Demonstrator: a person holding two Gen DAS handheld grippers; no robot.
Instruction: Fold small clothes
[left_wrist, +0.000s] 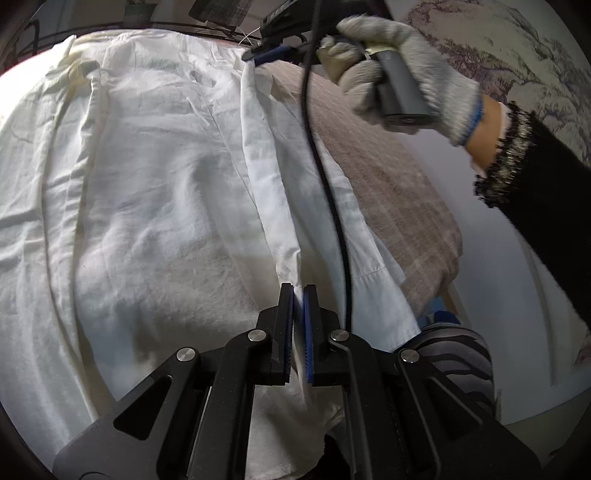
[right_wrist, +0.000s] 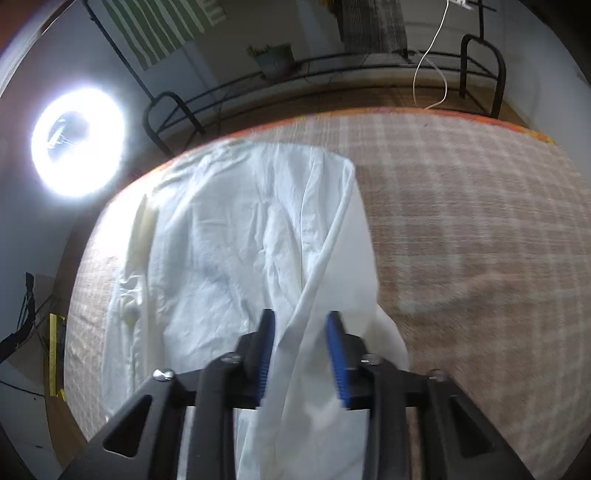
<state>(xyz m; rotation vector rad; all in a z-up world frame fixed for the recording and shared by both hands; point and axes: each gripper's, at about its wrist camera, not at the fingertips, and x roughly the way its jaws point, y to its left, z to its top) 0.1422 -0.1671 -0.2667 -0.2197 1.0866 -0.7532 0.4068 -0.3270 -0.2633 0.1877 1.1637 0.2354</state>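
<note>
A white garment (left_wrist: 147, 184) lies spread and creased over a plaid cloth-covered table (left_wrist: 388, 177). In the left wrist view my left gripper (left_wrist: 298, 291) is shut on a thin raised fold at the garment's near right edge. Far along the same edge, my right gripper (left_wrist: 253, 55) grips the fabric, held by a gloved hand (left_wrist: 399, 55). In the right wrist view the right gripper (right_wrist: 301, 317) has a bunched fold of the white garment (right_wrist: 221, 240) pinched between its blue pads (right_wrist: 338, 354), and the fold is lifted off the table (right_wrist: 461, 221).
A black cable (left_wrist: 325, 166) hangs from the right gripper across the garment's edge. A black sleeve (left_wrist: 546, 192) reaches in from the right. A bright ring light (right_wrist: 77, 142) and a black metal rack (right_wrist: 480, 55) stand beyond the table's far edge. Bare plaid cloth lies right of the garment.
</note>
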